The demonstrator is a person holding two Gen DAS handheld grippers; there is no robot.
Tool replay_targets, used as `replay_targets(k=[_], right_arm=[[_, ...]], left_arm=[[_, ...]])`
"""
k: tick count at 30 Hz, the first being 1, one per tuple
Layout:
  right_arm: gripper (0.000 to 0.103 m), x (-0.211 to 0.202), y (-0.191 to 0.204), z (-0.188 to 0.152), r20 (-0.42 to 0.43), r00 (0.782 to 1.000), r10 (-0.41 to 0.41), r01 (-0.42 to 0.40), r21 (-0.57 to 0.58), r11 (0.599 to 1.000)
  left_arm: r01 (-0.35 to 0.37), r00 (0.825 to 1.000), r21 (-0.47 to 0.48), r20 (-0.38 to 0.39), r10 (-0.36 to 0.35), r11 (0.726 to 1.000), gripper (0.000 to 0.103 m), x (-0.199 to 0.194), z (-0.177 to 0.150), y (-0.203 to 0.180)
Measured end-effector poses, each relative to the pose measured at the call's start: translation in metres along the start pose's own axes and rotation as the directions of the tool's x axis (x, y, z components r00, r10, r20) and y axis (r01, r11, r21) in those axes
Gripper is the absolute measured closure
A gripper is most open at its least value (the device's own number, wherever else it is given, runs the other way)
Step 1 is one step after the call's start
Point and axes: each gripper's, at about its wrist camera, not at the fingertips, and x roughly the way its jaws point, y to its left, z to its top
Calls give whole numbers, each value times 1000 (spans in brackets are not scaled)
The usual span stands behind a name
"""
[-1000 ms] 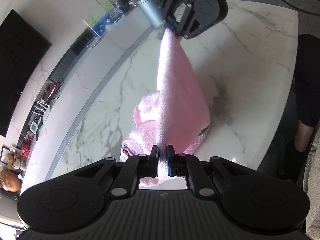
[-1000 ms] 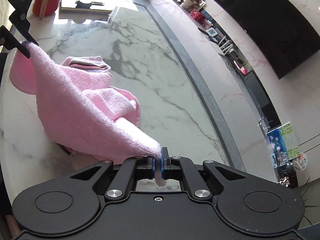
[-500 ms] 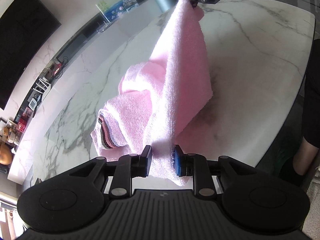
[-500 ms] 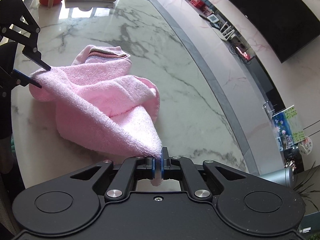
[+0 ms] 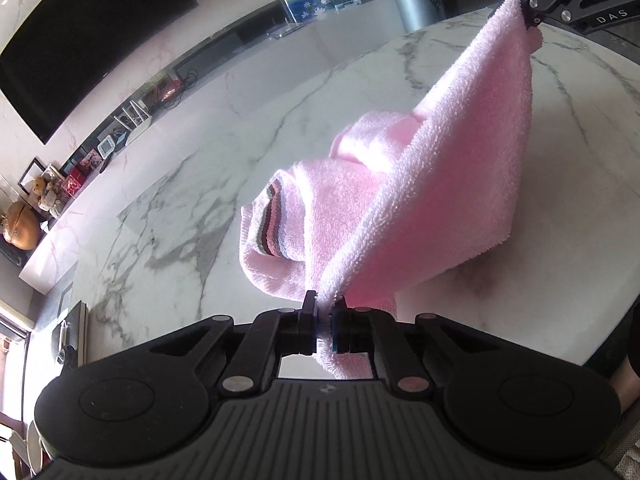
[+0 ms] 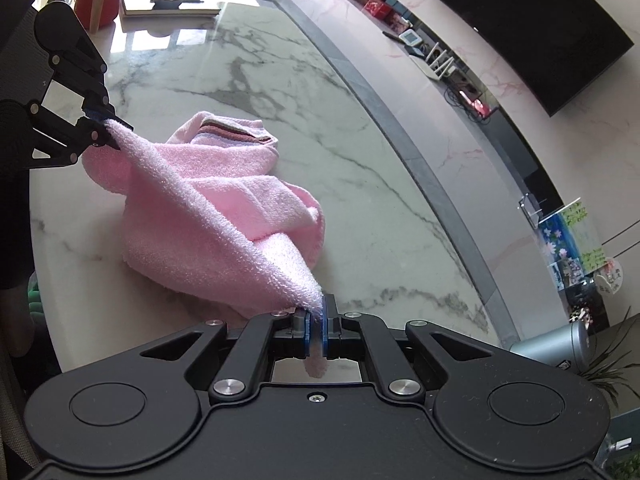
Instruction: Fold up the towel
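Observation:
A pink towel [image 5: 440,184] with a striped end band [image 5: 270,220] hangs between my two grippers above the white marble table [image 5: 200,184]. My left gripper [image 5: 323,316] is shut on one corner of it. My right gripper [image 6: 316,320] is shut on the other corner and also shows at the top right of the left wrist view [image 5: 530,4]. The held edge is stretched between them. The rest of the towel [image 6: 224,200] lies bunched on the table, striped band [image 6: 232,130] on the far side. The left gripper also shows in the right wrist view [image 6: 108,128].
A red mug [image 6: 98,0] and a book or tray [image 6: 168,4] stand at the table's far end. A grey metal canister [image 5: 416,0] sits near the opposite end. A low shelf with small items [image 5: 100,148] runs along the wall beyond the table. A person's dark clothing [image 6: 12,160] is at the table edge.
Both grippers have drawn apart and lowered, stretching the held towel edge. The left gripper's jaws, loose half a second ago, are tight on the corner. The bunched part has shifted on the table.

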Motion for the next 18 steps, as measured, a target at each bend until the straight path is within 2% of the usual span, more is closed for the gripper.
replay_targets(k=[4, 8, 11, 15, 18], right_arm=[[100, -14, -13, 13, 28, 997, -74, 74, 16, 997], [100, -36, -39, 35, 77, 981, -176, 174, 43, 984], [100, -61, -61, 56, 129, 951, -281, 275, 62, 960], [100, -97, -88, 79, 193, 890, -414, 400, 108, 910], [100, -113, -102, 88, 206, 858, -470, 457, 111, 883]], left_arm=[[-86, 994, 42, 71, 83, 995, 98, -15, 37, 24], [-189, 971, 84, 163, 173, 978, 98, -42, 80, 52], [-262, 943, 102, 238, 232, 960, 98, -62, 115, 68], [-348, 893, 97, 337, 298, 932, 98, -93, 152, 81], [-384, 868, 105, 380, 320, 917, 98, -105, 170, 83]])
